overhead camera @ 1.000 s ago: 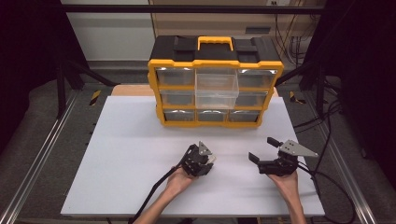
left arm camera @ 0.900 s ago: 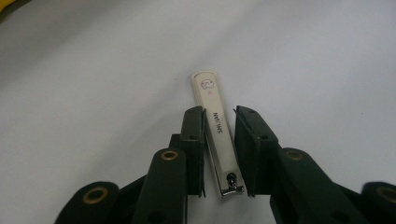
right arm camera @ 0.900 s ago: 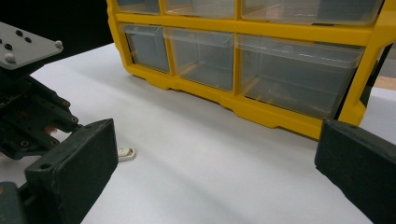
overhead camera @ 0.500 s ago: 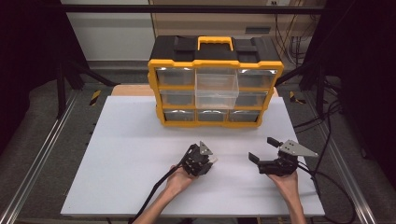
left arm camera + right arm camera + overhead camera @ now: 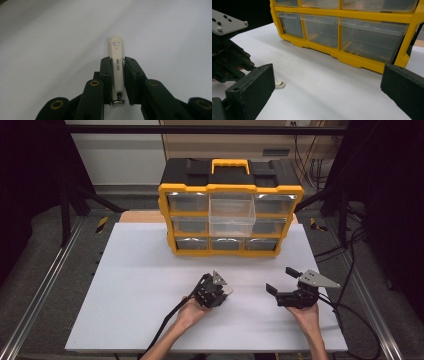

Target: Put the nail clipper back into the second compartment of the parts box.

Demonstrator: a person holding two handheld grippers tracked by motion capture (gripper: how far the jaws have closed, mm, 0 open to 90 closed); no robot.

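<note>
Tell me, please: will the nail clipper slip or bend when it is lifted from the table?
The nail clipper looks rigid, so probably no bending. Its smooth narrow sides may slip between the left tool pads. It seems light, lying flat.

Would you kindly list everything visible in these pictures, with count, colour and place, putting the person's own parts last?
White metal nail clipper with printed lettering: one, cream white, flat on the table between the left gripper's jaws, its tip poking out beyond them.
Yellow and black plastic drawer organiser: one, at the far middle of the table, nine clear drawers, the middle one pulled out, yellow handle on top.
White table top: one, under everything.
Left gripper: one, black, near middle of the table, shut on the nail clipper.
Right gripper: one, black with a grey three-cornered plate, near right, jaws open with nothing between them.
Hands: two, at the near edge, each holding a gripper.
</note>
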